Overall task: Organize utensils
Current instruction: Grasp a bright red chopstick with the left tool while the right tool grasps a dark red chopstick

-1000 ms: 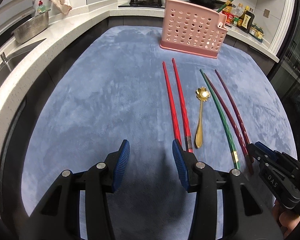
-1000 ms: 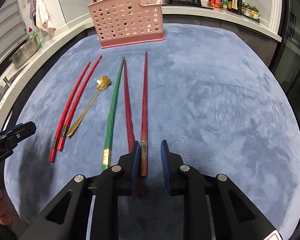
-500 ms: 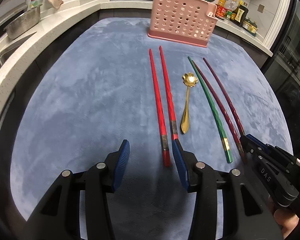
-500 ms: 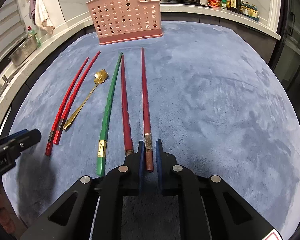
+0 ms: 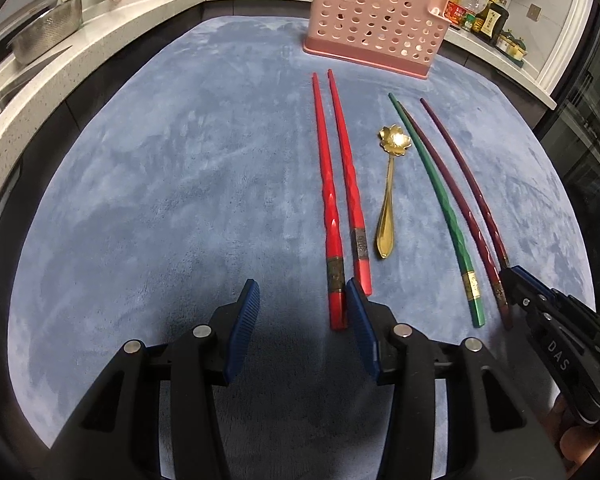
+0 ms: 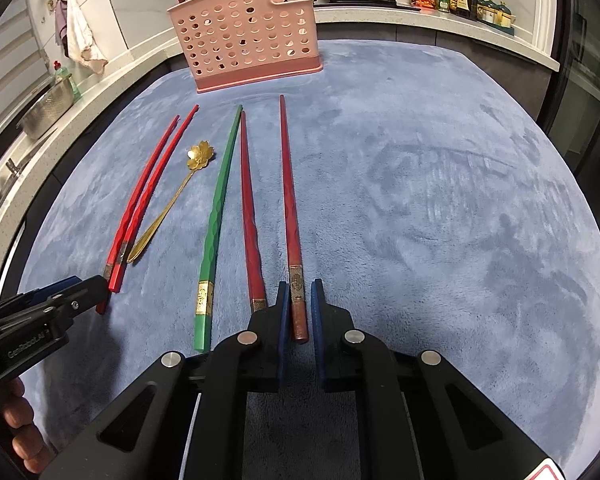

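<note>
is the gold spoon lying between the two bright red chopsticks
No, the gold spoon lies to the right of both bright red chopsticks, which sit side by side.

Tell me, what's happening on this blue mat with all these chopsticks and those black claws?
A person is sorting utensils with a handheld claw in each hand. The right claw has shut on the thick end of a dark red chopstick, which lies on the blue mat. The left claw is open, with the end of a bright red chopstick just inside its right finger. A gold spoon, a green chopstick and others lie untouched. The pink holder stands beyond them.
</note>
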`<state>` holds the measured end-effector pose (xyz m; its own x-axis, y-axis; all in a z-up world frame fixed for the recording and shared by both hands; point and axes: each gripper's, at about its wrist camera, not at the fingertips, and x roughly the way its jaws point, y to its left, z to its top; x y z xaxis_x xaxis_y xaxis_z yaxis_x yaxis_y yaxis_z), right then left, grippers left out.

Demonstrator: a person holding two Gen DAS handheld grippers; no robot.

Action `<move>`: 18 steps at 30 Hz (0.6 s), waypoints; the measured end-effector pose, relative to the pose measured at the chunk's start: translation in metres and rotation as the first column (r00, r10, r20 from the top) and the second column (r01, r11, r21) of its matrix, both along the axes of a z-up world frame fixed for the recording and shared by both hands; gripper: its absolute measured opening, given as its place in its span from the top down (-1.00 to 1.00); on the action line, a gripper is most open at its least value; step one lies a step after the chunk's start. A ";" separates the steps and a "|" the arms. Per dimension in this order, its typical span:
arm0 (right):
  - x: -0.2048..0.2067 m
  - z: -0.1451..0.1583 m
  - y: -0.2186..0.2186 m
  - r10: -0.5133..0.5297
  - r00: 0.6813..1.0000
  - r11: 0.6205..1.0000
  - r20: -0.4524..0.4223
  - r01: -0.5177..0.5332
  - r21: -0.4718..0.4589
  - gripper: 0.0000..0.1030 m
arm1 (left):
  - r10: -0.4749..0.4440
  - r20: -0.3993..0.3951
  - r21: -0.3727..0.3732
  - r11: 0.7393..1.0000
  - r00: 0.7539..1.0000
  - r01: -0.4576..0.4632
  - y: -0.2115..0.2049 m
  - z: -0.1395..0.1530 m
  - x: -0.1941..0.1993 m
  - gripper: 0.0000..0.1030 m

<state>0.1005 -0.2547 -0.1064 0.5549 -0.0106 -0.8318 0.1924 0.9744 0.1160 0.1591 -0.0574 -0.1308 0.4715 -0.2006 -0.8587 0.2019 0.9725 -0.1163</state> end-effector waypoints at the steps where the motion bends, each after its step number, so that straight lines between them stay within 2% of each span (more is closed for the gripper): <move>1: 0.000 0.000 0.000 0.000 1.000 1.000 0.000 0.000 0.000 0.81 | 0.002 0.000 0.002 1.000 1.000 -0.002 0.000 -0.001 0.000 0.17; 5: 0.000 0.000 0.000 0.001 1.000 1.000 0.000 -0.001 -0.001 0.81 | 0.008 0.007 0.018 1.000 1.000 -0.008 -0.001 -0.002 0.002 0.25; 8: 0.000 0.000 0.000 0.000 1.000 1.000 0.000 0.000 0.000 0.81 | 0.012 0.013 0.023 1.000 1.000 -0.012 0.000 -0.002 0.003 0.42; 10: 0.000 0.000 0.000 0.002 1.000 1.000 -0.001 -0.002 0.002 0.81 | 0.015 0.015 0.021 1.000 1.000 -0.015 0.002 -0.002 0.004 0.63; 13: -0.001 0.000 0.001 0.004 1.000 1.000 0.000 -0.004 -0.002 0.83 | 0.013 0.012 0.014 1.000 1.000 -0.013 0.005 0.000 0.005 0.81; 18: -0.004 0.004 0.001 0.006 1.000 1.000 0.001 -0.006 0.007 0.85 | 0.016 0.016 0.016 1.000 1.000 -0.016 0.007 0.002 0.004 0.82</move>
